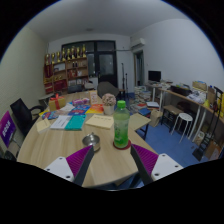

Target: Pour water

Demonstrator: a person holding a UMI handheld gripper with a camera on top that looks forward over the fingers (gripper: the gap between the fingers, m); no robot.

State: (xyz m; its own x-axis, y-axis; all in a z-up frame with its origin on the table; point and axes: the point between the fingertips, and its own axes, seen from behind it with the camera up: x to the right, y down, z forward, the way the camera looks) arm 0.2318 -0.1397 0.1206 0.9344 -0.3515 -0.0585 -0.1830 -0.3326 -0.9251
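A green plastic bottle stands upright on the wooden table, just ahead of my right finger. A small metal cup sits to the bottle's left, just ahead of my left finger. My gripper is open above the table's near edge, its purple pads spread wide with nothing between them. Both bottle and cup lie beyond the fingertips, untouched.
Books and papers cover the far half of the table, with small items behind them. A black chair stands at the left. Shelves line the back wall. Desks with a monitor and white stools stand at the right.
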